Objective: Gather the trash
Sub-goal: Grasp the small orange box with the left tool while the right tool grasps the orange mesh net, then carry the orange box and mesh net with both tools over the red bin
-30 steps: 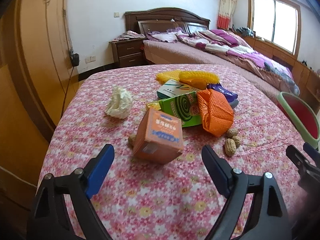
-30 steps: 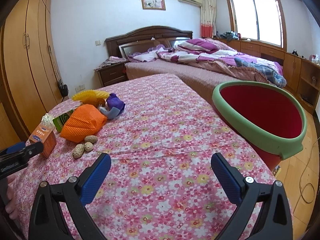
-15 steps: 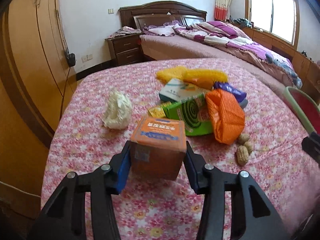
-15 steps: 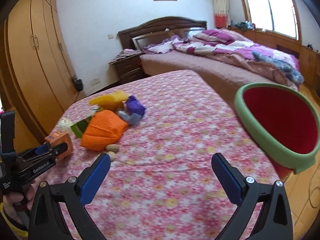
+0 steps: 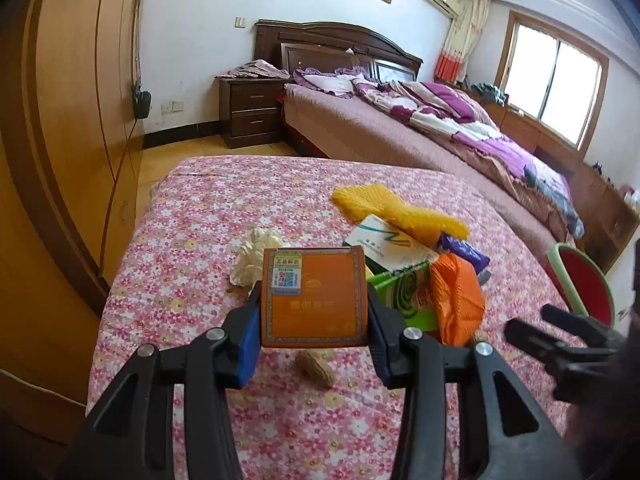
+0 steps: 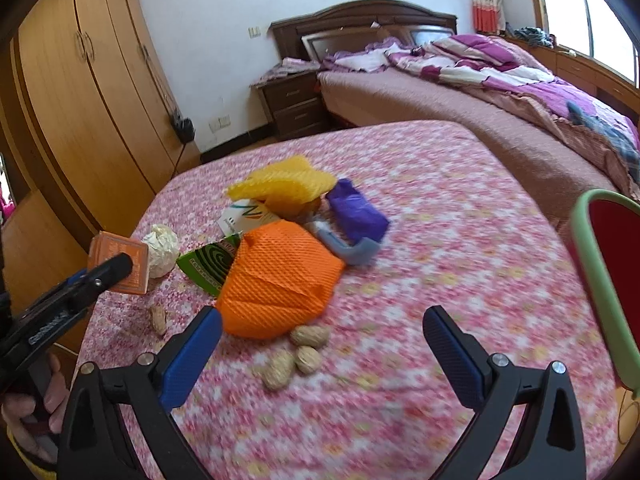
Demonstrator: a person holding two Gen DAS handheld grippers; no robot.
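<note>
Covering the table [image 6: 460, 240], pink floral cloth, bed [image 6: 500, 92] behind, wooden wardrobe [image 6: 80, 100]

orange box [image 5: 314, 296] | upright, raised off floral cloth, between blue pads | remaining trash pile [image 5: 424, 264] at its 2 o'clock | lone peanut [image 5: 316, 368] at 6 o'clock

Bare floral cloth [image 6: 440, 240] beside litter pile [image 6: 280, 288]

The left gripper [image 5: 314, 328] jaws are closing, apparently pinching something, while the right gripper [image 6: 322, 350] gapes wide.
</note>
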